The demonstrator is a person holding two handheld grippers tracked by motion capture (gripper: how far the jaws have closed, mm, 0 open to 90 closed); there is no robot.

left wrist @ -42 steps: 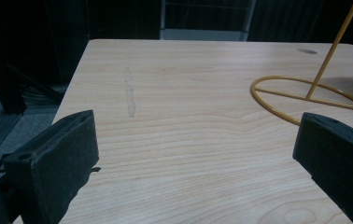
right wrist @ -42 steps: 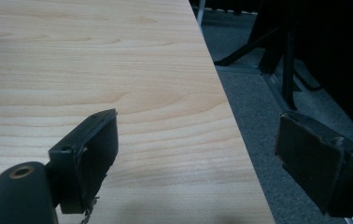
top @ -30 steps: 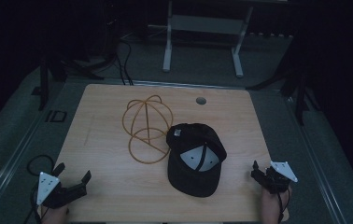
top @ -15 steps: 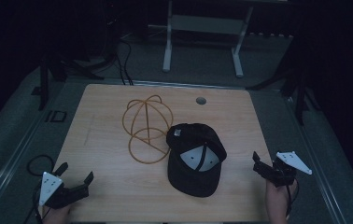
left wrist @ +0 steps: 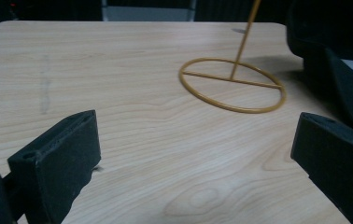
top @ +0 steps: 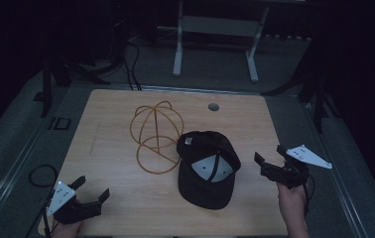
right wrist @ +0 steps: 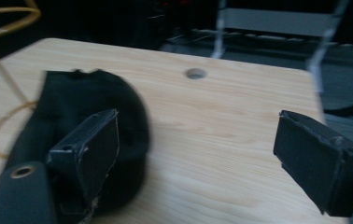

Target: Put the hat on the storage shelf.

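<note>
Baseball cap as the landmark: it lies black and upside down on the wooden table, its pale inner lining facing up and its brim toward the person.

Far to the cap's left, at the table's near corner, the left gripper sits low over the wood, held by a hand that comes in from the bottom edge. It points toward the cap, with its jaws spread wide and nothing between them. In the left gripper view those jaws frame bare wood, and the ring base of the yellow wire hat stand lies ahead.

Just left of the cap and touching its crown edge, the wire hat stand rises upright, its dome of hoops behind the cap's left shoulder.

Right of the cap, near but apart from it, the right gripper is raised above the table's right edge. Its hand and forearm reach up from below. The jaws gape apart and empty, angled toward the cap.
</note>
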